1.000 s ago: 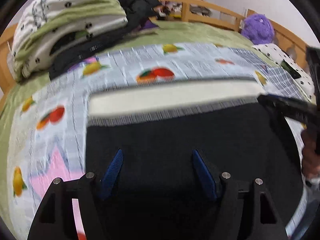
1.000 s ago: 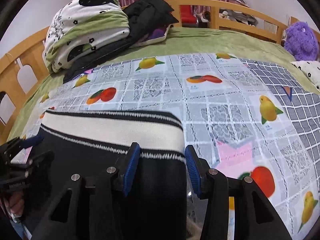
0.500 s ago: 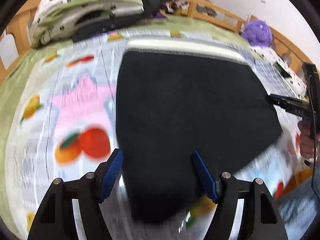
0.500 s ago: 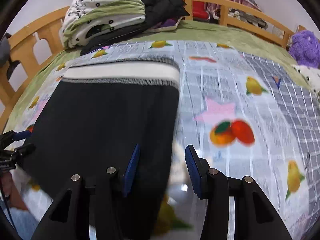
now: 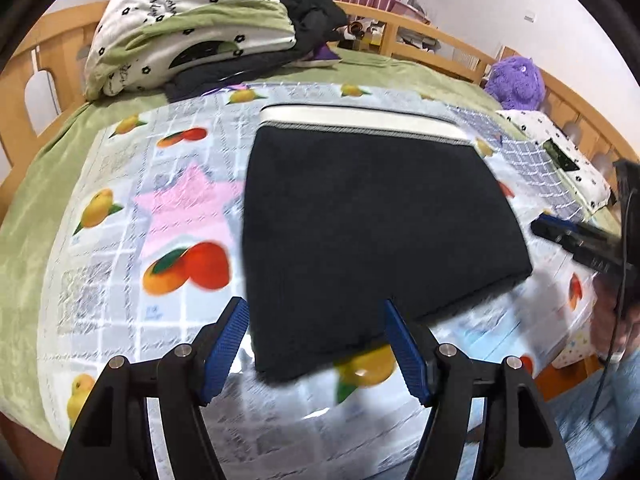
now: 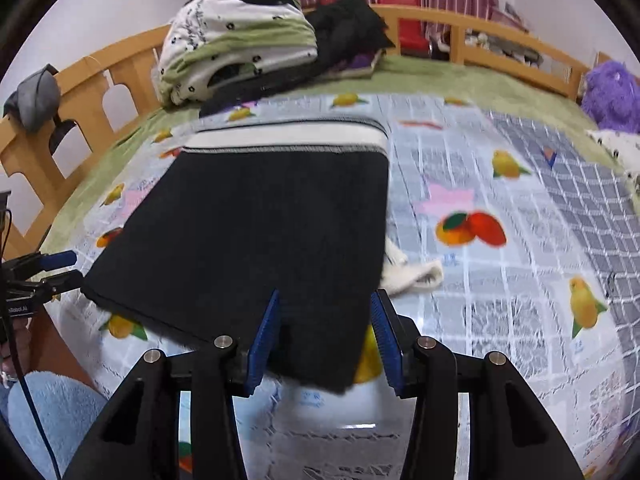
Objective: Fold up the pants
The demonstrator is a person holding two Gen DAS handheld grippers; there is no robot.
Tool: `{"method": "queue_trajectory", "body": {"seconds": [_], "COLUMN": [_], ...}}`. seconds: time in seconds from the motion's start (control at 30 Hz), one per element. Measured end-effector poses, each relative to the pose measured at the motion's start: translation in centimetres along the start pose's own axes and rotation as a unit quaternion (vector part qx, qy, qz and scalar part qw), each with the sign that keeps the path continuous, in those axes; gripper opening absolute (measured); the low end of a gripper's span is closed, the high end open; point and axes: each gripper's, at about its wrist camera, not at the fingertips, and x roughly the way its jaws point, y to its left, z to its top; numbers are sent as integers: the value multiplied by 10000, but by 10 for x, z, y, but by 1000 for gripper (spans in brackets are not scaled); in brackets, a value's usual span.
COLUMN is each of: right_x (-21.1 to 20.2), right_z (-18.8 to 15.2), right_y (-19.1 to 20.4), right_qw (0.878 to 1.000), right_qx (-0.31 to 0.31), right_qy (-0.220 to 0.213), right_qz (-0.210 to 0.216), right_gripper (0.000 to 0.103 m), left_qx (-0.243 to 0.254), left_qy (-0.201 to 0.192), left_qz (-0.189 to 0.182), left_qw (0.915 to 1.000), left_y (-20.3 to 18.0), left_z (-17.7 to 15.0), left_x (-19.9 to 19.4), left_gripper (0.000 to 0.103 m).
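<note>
1. Against the far left bed rail, well behind the pants: a folded white-and-green quilt with black flower print (image 5: 188,28), resting on a heap of black clothing (image 5: 312,12).
2. Left of the pants on the fruit-print plastic sheet (image 5: 120,208): a pink star (image 5: 188,204) and an orange-and-red fruit picture (image 5: 188,268).
3. Hovering over the near left corner of the pants: left gripper (image 5: 316,344), black frame with blue ribbed pads, jaws wide and closing, black cloth seen between them but neither pad pressing on it.
4. Centre of the sheet: black knitted pants with a broad white waistband (image 5: 360,216), lying flat and folded into a compact rectangle, waistband at the far edge, cut hem at the near edge.
5. Over the near right corner of the pants: right gripper (image 6: 324,344), same build, jaws parted about halfway, near edge of the cloth between the pads; contact with the pads impossible to tell.
6. Just beside the right edge of the pants: a crumpled scrap of white fabric (image 6: 412,274) on the sheet.
7. Far right of the pants, by the wooden rail: a fuzzy purple plush toy (image 5: 516,80) and a white black-dotted pillow (image 5: 560,156).
</note>
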Motion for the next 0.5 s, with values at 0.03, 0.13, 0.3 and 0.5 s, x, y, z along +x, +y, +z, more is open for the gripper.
{"method": "queue_trajectory", "body": {"seconds": [0.03,0.13,0.3,0.5], "right_x": [2,14,41,41], "right_z": [1,3,-7,-6], "right_y": [1,4,1,-5], "right_qw": [10000,9999,9986,9980], "right_qx": [-6,-8,-35,236], "right_qy": [17,149,433,566], "right_qz": [2,-52,-291,-118], "right_gripper": [47,47,52,56], "left_qx": [-2,25,-83,-262], "left_qy": [-10,-27,245,428], "left_qz": [-38,-86,19,228], "left_qw": [10000,10000,9997,9985], "left_y": [-3,-9,-5,15], "left_z": [1,4,-4,-15], "left_x": [1,8,31,42], "left_gripper": [67,67,67,68]}}
